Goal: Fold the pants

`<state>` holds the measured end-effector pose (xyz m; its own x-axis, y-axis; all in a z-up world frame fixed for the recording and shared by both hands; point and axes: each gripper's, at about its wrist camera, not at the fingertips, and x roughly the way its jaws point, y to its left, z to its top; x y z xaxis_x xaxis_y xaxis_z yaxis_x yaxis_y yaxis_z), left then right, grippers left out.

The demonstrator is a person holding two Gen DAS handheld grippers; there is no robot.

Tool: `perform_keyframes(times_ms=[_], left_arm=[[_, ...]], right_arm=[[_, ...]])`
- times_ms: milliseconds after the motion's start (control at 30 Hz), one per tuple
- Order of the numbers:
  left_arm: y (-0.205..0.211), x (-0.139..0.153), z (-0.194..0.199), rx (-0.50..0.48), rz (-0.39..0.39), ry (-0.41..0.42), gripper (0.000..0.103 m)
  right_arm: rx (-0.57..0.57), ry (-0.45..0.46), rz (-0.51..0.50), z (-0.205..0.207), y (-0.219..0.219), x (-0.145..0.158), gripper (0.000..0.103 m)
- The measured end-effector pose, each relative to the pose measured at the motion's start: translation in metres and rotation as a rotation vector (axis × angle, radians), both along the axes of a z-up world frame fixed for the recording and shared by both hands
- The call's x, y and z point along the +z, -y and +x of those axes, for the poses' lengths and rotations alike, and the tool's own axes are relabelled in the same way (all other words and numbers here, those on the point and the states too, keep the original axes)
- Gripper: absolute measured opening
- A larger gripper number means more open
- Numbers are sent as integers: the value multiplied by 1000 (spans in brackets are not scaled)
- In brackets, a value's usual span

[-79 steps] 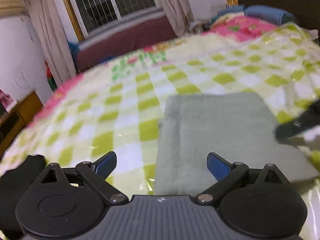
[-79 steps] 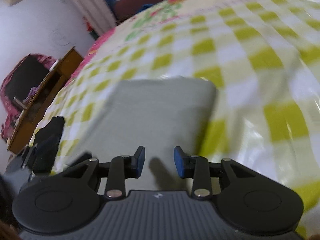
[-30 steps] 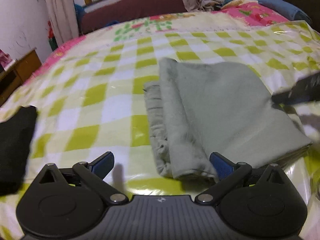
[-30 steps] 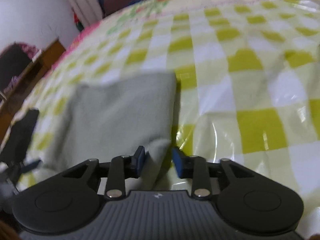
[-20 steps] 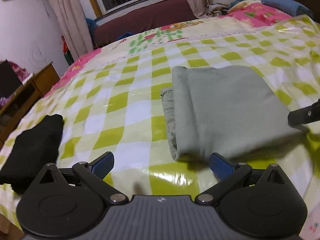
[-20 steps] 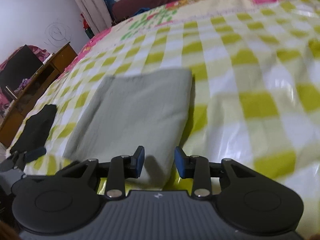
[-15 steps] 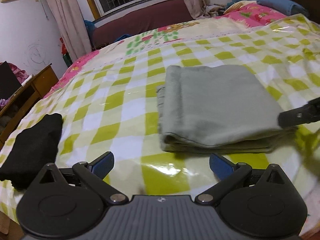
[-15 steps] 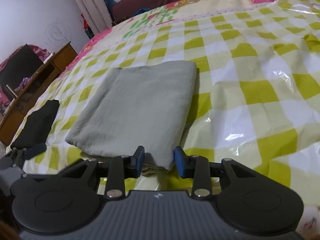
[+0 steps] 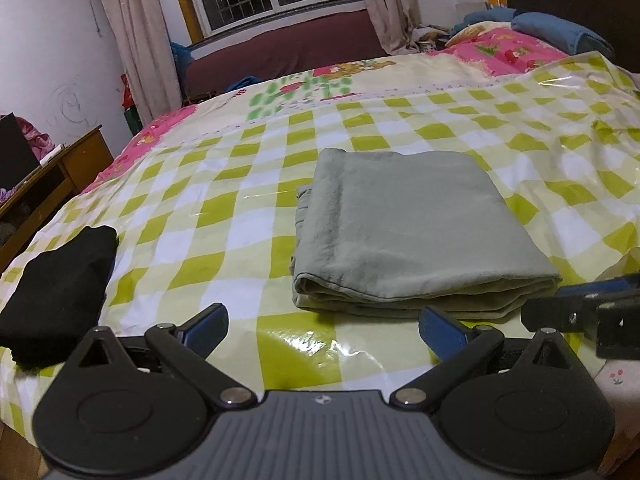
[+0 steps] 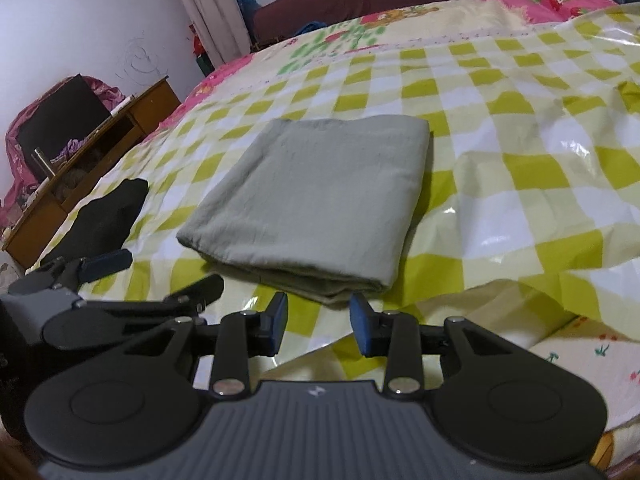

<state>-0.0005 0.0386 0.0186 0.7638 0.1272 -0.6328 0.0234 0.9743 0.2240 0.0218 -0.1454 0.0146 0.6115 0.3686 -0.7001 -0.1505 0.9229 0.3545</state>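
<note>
Left tongs (image 9: 322, 326) spread wide, right tongs (image 10: 318, 318) parted narrowly, both empty.
Black garment (image 9: 56, 276) at bed's (image 9: 240, 208) left edge; folded grey pants (image 9: 404, 224) at centre, released a moment ago as both tongs withdrew; folding looks finished.

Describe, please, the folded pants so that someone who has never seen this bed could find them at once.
Look at the bed's green-and-white checked cover. Near its front edge, just ahead of both open grippers, lies a flat rectangular stack of grey-green cloth: the folded pants. The only other garment, a black bundle, sits apart at the cover's left corner.
</note>
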Motion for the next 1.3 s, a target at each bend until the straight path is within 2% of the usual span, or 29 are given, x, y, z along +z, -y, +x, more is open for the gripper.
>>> perform_keyframes(times_ms=[167, 467, 1300], left_arm=[[4, 1, -3, -8, -14, 9, 103], [17, 2, -6, -12, 42, 14, 103], [21, -4, -14, -10, 21, -8, 103]], right_arm=[[-1, -3, 6, -1, 0, -1, 36], [3, -7, 7, -5, 0, -3, 37], [-4, -23, 10, -16, 3, -11, 37]])
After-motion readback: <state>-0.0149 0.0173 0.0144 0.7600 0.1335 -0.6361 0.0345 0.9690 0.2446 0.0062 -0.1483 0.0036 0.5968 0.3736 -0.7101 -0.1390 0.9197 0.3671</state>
